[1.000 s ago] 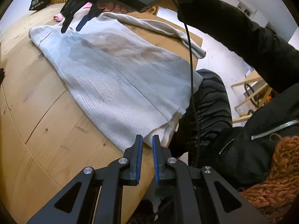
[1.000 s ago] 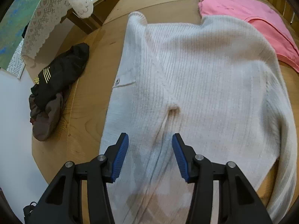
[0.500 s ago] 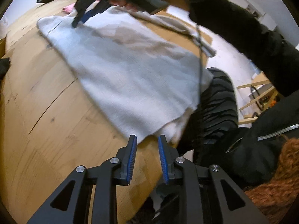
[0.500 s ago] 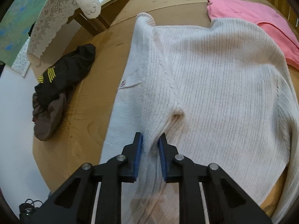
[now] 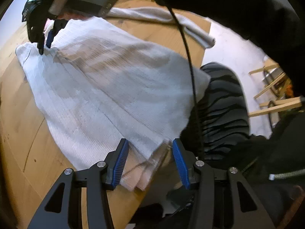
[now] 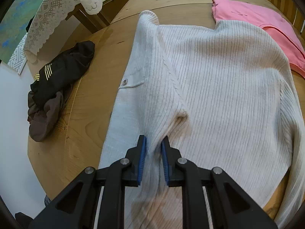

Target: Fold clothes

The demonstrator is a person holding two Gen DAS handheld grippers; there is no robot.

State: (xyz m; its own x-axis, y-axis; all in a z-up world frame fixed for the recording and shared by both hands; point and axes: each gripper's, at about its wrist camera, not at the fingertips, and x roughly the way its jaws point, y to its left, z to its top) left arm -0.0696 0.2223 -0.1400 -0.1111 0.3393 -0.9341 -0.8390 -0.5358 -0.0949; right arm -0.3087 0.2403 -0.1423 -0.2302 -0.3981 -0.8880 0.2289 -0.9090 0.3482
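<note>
A: Where is the cream ribbed knit cardigan (image 6: pixel 219 87) at present?

B: It is spread flat on the round pale wooden table (image 6: pixel 80 126), with one corner of its hem hanging at the table edge nearest the person. A fold of it near the neckline is pinched between the narrowly set blue pads of the right gripper (image 6: pixel 153 158), which is clamped on the knit.

A: And the left gripper (image 5: pixel 150 162)?

B: Its jaws have just been opening and stand about half apart – the layered hem corner lies between them, but no pad is seen pressing on it, so nothing is held there.

A: How should the grasp be made well?

B: Both layers of the hem should probably be taken deep between the pads before closing; a shallow bite on loose knit is likely to slip. The upper pinch is best kept firm, so that the fold line stays straight – and the folded pink garment (image 6: pixel 266 24), which is touched by the far shoulder, should be left undisturbed.
</note>
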